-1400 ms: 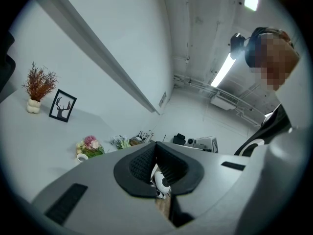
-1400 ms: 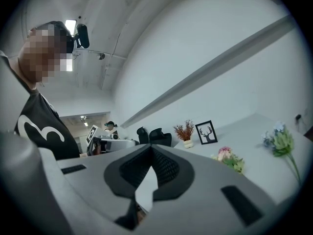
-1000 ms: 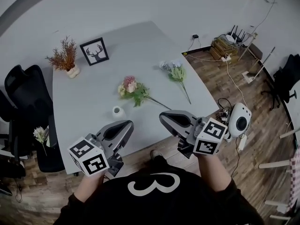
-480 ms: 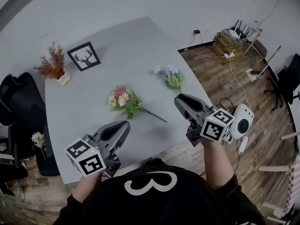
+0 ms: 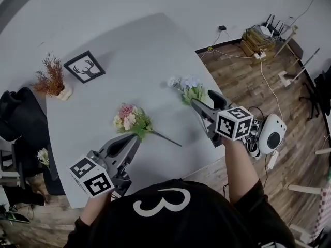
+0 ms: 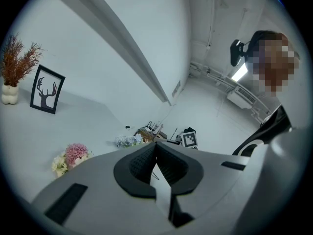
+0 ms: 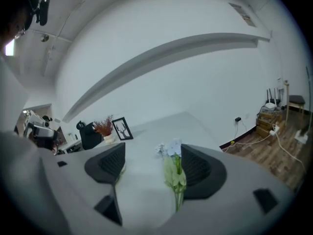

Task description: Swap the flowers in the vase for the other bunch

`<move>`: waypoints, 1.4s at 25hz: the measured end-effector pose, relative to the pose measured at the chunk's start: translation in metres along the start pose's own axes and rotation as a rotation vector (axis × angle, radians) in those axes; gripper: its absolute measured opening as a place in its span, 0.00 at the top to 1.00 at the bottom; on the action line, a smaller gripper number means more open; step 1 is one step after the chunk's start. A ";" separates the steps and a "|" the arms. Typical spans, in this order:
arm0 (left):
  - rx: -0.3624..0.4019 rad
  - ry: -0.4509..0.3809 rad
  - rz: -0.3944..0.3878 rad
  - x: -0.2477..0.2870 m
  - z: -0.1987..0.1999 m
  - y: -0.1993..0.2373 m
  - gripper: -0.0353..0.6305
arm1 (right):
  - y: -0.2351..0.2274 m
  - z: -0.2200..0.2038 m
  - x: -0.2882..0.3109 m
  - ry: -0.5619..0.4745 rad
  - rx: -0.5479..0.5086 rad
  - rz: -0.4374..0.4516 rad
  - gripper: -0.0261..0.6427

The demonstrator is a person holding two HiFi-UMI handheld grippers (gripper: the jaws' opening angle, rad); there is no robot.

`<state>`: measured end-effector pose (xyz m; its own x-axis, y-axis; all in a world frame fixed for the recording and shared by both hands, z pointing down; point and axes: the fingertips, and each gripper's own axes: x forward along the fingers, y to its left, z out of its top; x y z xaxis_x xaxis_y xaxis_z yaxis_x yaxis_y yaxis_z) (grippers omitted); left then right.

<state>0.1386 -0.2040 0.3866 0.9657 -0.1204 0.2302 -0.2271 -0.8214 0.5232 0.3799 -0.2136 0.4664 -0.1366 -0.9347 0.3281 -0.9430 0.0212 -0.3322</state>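
Blue bunch (image 5: pixel 187 88) lies flat near the table's (image 5: pixel 129 50) right edge, its stems between your right gripper's (image 5: pixel 202 98) jaws, which have just been opening and stand spread, touching nothing. Close off-centre and the stems could skid off the edge or the blooms get crushed. That gripper points slightly downward; your left gripper (image 5: pixel 133 139), pressed together, hovers beside the pink bunch (image 5: pixel 129 122).

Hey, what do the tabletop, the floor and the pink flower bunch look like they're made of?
Tabletop: smooth, matte, light grey, no grain; probably laminate or painted board.
Floor: brown planks with visible seams; wood or wood-look laminate.
Pink flower bunch: likely artificial, fabric or plastic, judging by its stiff straight stem; too small to be sure.
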 end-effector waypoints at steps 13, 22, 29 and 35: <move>-0.049 -0.051 0.099 0.006 0.002 0.025 0.93 | -0.064 -0.053 0.089 0.279 -0.131 -0.097 0.25; -0.080 -0.097 0.159 -0.013 -0.001 0.036 0.93 | -0.093 -0.088 0.117 0.422 -0.111 -0.140 0.25; -0.103 -0.099 0.157 -0.017 -0.009 0.036 0.93 | -0.100 -0.099 0.119 0.528 -0.134 -0.142 0.44; -0.112 -0.113 0.167 -0.025 -0.009 0.038 0.93 | -0.108 -0.100 0.116 0.535 -0.129 -0.176 0.63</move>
<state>0.1044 -0.2273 0.4086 0.9201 -0.3166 0.2308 -0.3914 -0.7183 0.5752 0.4361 -0.2893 0.6289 -0.0777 -0.6194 0.7813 -0.9901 -0.0437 -0.1331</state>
